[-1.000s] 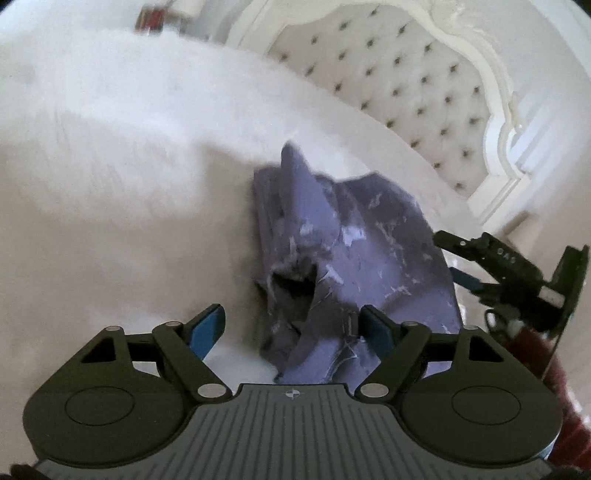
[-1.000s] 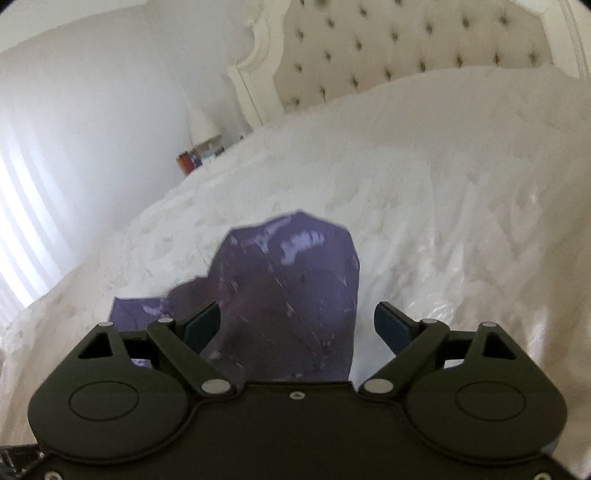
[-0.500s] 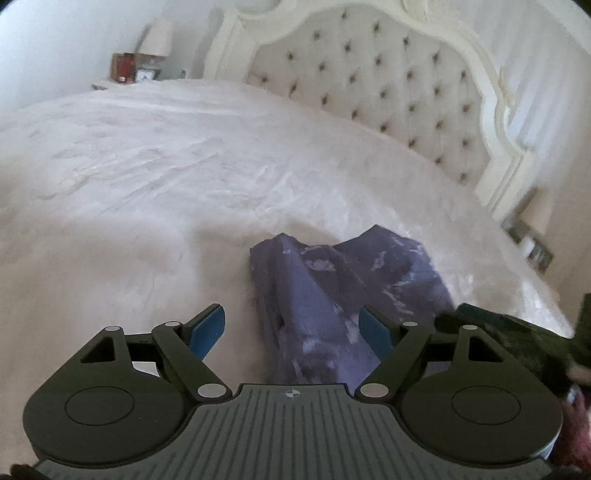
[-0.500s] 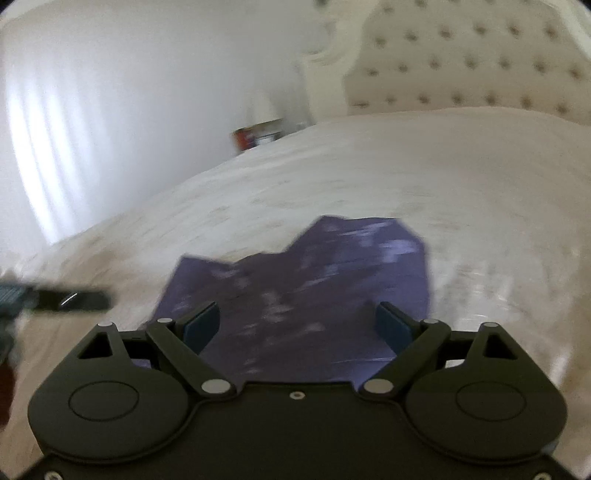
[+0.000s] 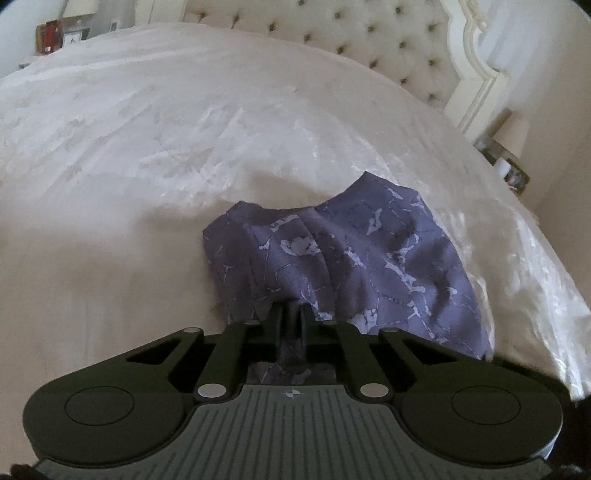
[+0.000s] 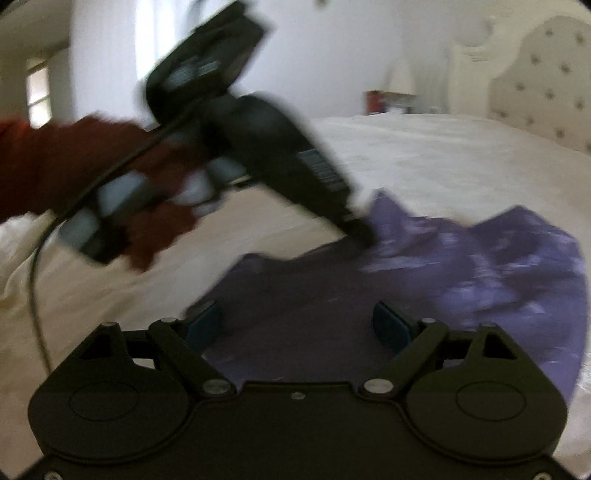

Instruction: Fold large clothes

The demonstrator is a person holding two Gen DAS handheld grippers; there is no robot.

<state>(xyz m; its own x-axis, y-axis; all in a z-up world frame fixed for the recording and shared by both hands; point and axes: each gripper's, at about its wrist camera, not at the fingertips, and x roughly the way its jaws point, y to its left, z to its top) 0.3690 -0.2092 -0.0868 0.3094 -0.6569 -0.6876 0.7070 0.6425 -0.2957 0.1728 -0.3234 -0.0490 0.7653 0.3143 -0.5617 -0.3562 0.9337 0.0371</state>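
1. the left gripper (image 5: pixel 291 314) has just closed its jaws, and they now pinch a fold of the cloth (image 5: pixel 354 258) between the pads.
2. in the right wrist view the same left gripper (image 6: pixel 360 230) shows blurred, tip down on the cloth's (image 6: pixel 461 273) far edge, held by a hand in a red sleeve (image 6: pixel 55 162) with a cable trailing from it.
3. the right gripper (image 6: pixel 297 323) stands wide open; its blue pads (image 6: pixel 388 325) hover over the cloth with nothing pinched between them.
4. the cloth is purple with a pale print, lying rumpled on the white bed (image 5: pixel 184 147), bunched up where the left gripper holds it.
5. a tufted headboard (image 5: pixel 388 40) stands at the far end of the bed.
6. a lamp (image 5: pixel 511 134) stands beside the bed on one side, and a red item (image 5: pixel 48 35) on the other.
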